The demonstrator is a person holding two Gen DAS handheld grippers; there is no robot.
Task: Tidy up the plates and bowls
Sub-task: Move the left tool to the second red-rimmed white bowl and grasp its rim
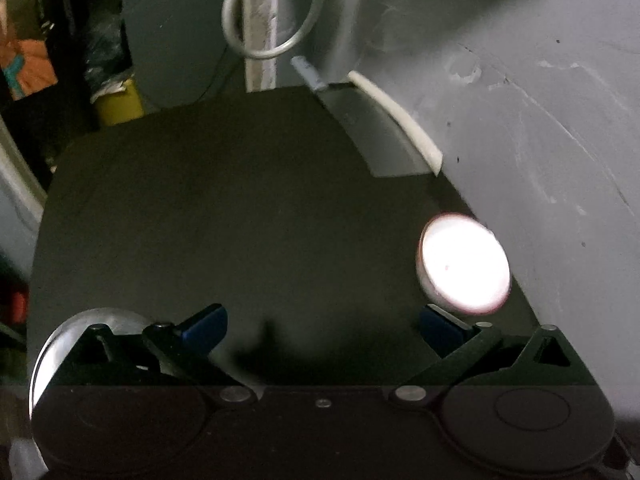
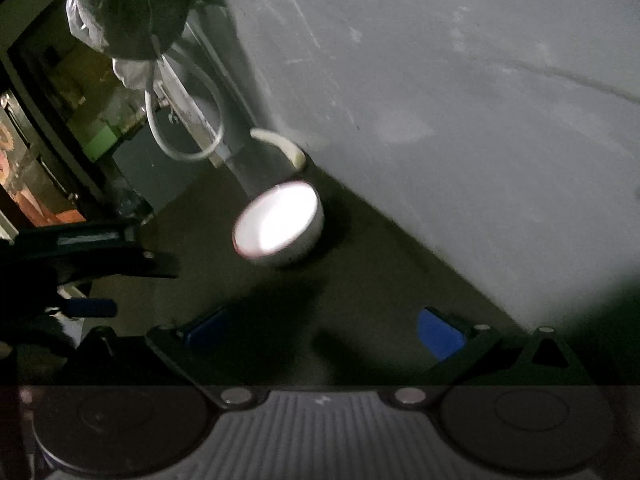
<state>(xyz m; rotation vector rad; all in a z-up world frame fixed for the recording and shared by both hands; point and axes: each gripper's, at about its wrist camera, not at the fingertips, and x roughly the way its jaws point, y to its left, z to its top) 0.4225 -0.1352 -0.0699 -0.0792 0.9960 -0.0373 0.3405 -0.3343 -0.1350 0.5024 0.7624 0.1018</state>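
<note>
A white bowl [image 1: 464,266] stands upright on the dark table [image 1: 240,220], close to the grey wall, just beyond my left gripper's right finger. My left gripper [image 1: 322,326] is open and holds nothing. A pale round dish [image 1: 60,340] shows behind its left finger at the bottom left, mostly hidden; plate or bowl, I cannot tell. In the right wrist view the same bowl [image 2: 280,224] sits ahead and to the left of my right gripper [image 2: 324,332], which is open, empty and apart from it. The left gripper's blue finger pad [image 2: 92,308] shows at the left edge.
A cleaver [image 1: 360,132] lies at the table's far right, next to a white strip [image 1: 396,116] along the wall [image 1: 520,120]. A white cable loop [image 1: 276,20] hangs beyond the far edge. A yellow container [image 1: 120,104] and clutter sit off the table's left.
</note>
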